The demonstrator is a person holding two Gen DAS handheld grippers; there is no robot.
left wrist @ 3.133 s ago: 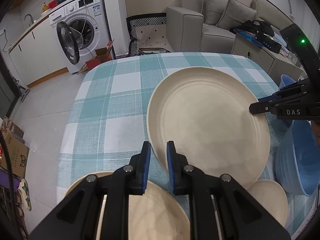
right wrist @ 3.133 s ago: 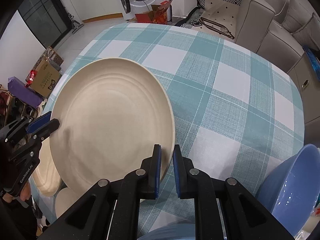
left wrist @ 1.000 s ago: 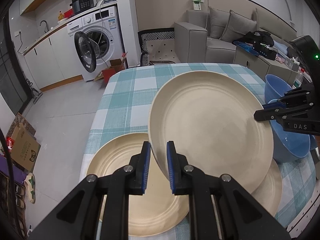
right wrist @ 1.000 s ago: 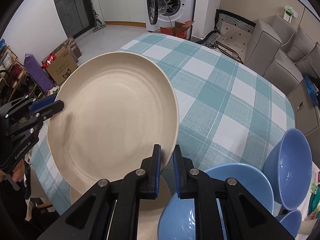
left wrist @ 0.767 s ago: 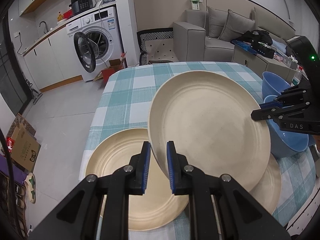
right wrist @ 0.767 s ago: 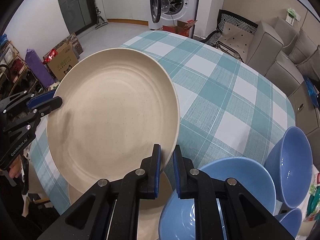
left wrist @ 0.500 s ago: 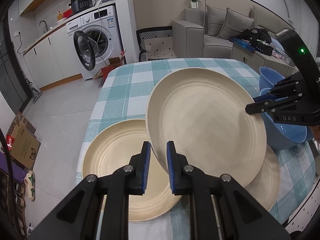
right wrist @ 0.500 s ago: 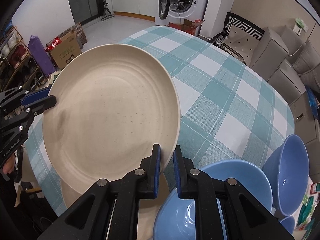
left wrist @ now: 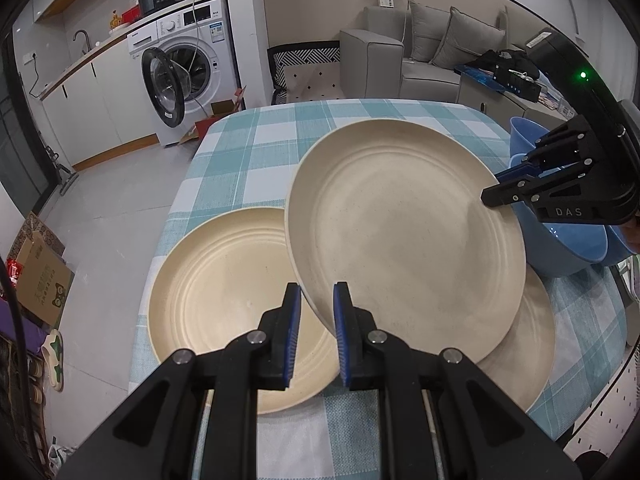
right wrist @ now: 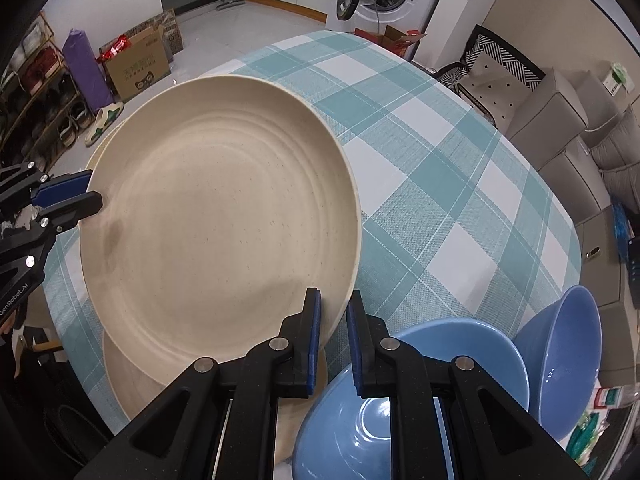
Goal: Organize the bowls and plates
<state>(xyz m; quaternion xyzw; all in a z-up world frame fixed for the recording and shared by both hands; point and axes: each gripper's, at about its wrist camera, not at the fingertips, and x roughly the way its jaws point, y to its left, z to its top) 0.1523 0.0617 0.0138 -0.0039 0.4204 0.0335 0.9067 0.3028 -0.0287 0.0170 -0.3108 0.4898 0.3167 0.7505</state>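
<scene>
A large cream plate [left wrist: 404, 216] is held in the air over the checked table, tilted; it also shows in the right wrist view [right wrist: 216, 216]. My left gripper [left wrist: 316, 312] is shut on its near rim. My right gripper [right wrist: 332, 320] is shut on the opposite rim and shows in the left wrist view [left wrist: 500, 188]. A second cream plate [left wrist: 224, 288] lies on the table to the left. A third cream plate [left wrist: 524, 340] lies under the held one. Blue bowls [right wrist: 440, 368] [right wrist: 568, 356] stand at the right.
The table with the teal checked cloth [right wrist: 440, 184] stretches away beyond the plates. A washing machine with its door open [left wrist: 176, 76], a grey sofa [left wrist: 424, 52] and cardboard boxes [right wrist: 140, 60] stand around the table on the floor.
Both grippers have carried the held plate back toward the near table edge and higher. More of the two plates on the table and the blue bowls has come into view.
</scene>
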